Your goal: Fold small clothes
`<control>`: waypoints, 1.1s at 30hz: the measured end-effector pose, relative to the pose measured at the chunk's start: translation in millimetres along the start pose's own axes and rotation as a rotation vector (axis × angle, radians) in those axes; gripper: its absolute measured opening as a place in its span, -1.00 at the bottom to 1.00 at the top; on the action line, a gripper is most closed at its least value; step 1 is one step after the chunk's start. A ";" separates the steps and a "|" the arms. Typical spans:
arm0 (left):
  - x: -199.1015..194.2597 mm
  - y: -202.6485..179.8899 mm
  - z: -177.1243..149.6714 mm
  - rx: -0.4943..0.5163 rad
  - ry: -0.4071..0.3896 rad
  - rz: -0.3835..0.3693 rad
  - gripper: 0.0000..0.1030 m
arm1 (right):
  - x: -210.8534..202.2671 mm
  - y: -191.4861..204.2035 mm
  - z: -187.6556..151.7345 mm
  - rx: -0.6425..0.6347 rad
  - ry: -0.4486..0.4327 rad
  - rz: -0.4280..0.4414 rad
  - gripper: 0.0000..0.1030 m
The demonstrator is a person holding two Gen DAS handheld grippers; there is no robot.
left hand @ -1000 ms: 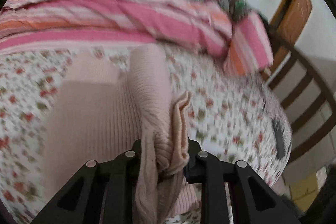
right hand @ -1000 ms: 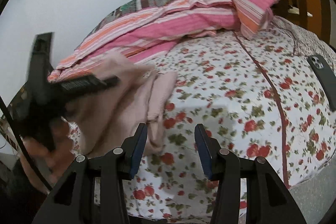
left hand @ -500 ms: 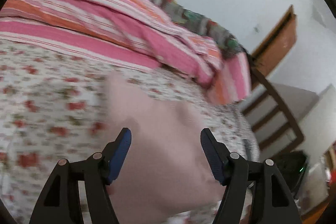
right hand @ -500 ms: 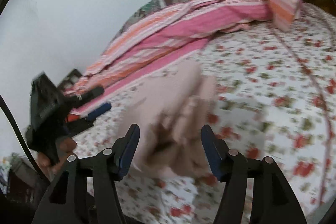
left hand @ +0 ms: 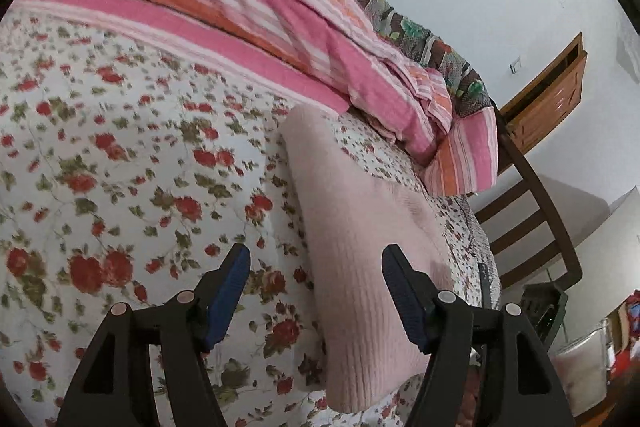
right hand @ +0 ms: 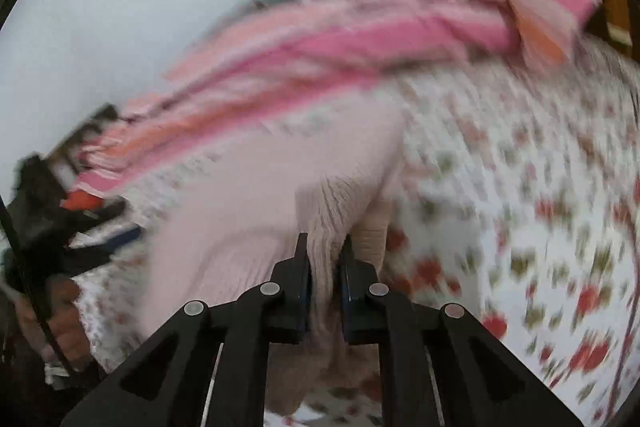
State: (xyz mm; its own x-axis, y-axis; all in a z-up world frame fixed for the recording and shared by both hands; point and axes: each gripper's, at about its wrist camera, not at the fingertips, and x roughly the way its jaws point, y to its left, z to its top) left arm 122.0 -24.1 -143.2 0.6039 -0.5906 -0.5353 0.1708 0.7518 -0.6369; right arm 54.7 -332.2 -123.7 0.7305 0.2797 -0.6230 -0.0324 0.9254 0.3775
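Observation:
A pale pink ribbed knit garment (left hand: 360, 239) lies partly folded on the floral bedsheet (left hand: 120, 155). My left gripper (left hand: 316, 267) is open and empty; its right finger overlaps the garment's left part. In the blurred right wrist view my right gripper (right hand: 325, 251) is shut on a fold of the pink garment (right hand: 248, 211) at its near right edge. The left gripper (right hand: 48, 227) and the hand holding it show at the far left of that view.
A pink and orange striped blanket (left hand: 248, 11) is heaped along the back of the bed. A wooden chair (left hand: 532, 211) stands right of the bed, with a wooden door (left hand: 552, 95) behind it. A dark phone (left hand: 485, 283) lies at the bed's right edge.
My left gripper let go of the garment, opened and drew back left. My right gripper moved in from open and closed on the garment's near edge.

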 end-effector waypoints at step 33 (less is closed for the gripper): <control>-75.5 29.4 -35.9 -0.015 -0.090 -0.069 0.28 | 5.1 12.9 57.8 0.167 0.069 0.322 -0.29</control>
State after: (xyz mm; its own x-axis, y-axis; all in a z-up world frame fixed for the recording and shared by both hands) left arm 53.5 32.1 -141.4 0.6589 -0.6117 -0.4379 0.2036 0.7054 -0.6789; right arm 97.4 -333.6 -82.5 0.6534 0.5713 -0.4967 -0.1372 0.7346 0.6644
